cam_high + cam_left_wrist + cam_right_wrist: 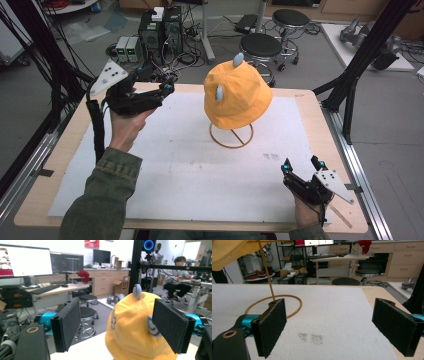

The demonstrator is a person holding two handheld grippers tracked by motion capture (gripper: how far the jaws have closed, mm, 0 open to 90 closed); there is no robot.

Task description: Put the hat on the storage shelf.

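The soft orange fabric bucket hat [236, 91] with small blue ears sits on a thin wire ring stand [231, 135] mid-counter. My left tongs [168, 85] and right tongs [302, 165] are both spread, holding nothing. I judge the hat light and floppy; best pinched at the brim.

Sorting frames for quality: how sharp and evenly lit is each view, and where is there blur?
High view: even light, sharp on the yellow hat, soft shadow below it. Left gripper view: hat and claw pads slightly soft, monitor washed out. Right gripper view: crisp on the wire stand ring.
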